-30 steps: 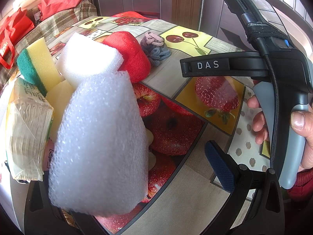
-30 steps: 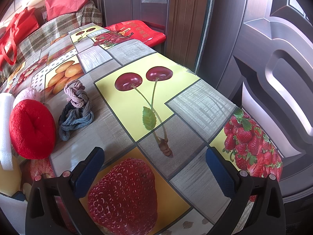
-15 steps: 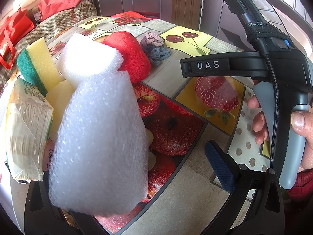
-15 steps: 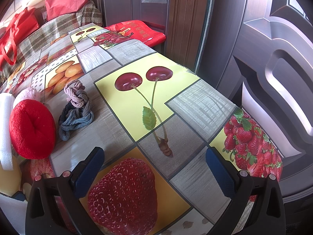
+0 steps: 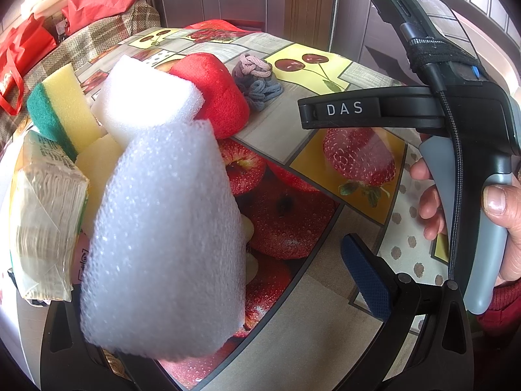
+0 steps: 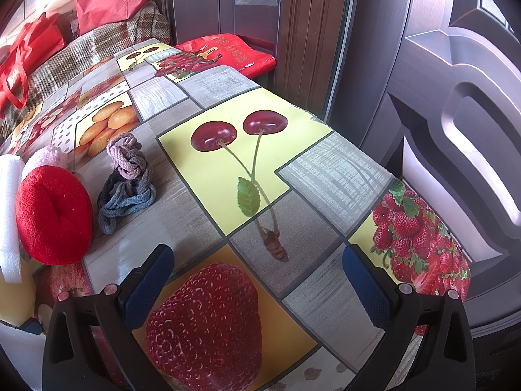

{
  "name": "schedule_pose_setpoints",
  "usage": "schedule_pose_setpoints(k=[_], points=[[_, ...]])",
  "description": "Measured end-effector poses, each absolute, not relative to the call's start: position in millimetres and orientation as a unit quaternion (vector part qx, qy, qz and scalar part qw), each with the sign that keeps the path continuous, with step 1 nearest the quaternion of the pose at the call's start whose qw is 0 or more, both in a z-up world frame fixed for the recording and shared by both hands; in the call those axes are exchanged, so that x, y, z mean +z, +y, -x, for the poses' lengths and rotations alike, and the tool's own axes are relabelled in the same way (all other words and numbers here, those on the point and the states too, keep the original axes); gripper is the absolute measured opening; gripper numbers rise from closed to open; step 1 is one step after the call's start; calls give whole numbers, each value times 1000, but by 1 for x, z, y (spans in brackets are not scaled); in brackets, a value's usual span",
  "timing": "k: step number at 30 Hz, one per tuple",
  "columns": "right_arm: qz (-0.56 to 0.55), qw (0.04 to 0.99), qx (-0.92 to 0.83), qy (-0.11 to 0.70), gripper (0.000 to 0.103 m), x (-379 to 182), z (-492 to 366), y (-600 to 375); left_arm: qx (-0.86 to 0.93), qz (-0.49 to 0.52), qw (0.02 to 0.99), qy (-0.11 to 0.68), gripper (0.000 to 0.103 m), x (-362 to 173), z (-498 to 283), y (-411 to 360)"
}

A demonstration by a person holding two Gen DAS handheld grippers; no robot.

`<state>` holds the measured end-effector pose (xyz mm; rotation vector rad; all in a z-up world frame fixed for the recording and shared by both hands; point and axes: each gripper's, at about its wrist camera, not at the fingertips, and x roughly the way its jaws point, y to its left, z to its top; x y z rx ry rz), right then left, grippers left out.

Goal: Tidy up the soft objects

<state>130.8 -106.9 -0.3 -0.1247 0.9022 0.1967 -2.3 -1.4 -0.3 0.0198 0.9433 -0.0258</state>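
A large white foam piece point(image 5: 162, 244) fills the near left of the left wrist view and hides my left gripper's point(image 5: 260, 280) left finger. The right blue pad point(image 5: 368, 280) stands well clear of the foam, so the jaws are open. Behind the foam lie a white foam block point(image 5: 146, 104), a yellow-green sponge point(image 5: 62, 107), a red plush cushion point(image 5: 215, 94) and a knot of hair ties point(image 5: 257, 81). My right gripper point(image 6: 257, 280) hangs open over a strawberry print, with the cushion point(image 6: 52, 215) and hair ties point(image 6: 130, 176) off to its left.
The round table point(image 6: 325, 169) wears a fruit-print cloth, and its edge drops off to the right by a dark door point(image 6: 456, 97). A wrapped packet point(image 5: 42, 228) lies at the far left. A hand point(image 5: 501, 221) holds the right gripper's handle. Red bags point(image 6: 19, 55) sit behind on a checked cover.
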Motion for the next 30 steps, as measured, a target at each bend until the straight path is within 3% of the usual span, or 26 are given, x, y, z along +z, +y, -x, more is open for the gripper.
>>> schedule_pose_setpoints(k=[15, 23, 30], points=[[60, 893, 95, 435, 103, -1, -131, -107, -80, 73, 941, 321, 103, 71, 60, 3], [61, 893, 95, 435, 103, 0, -131, -107, -5, 112, 961, 254, 103, 107, 123, 66], [60, 893, 95, 435, 103, 0, -131, -107, 55, 119, 949, 288, 103, 89, 162, 129]])
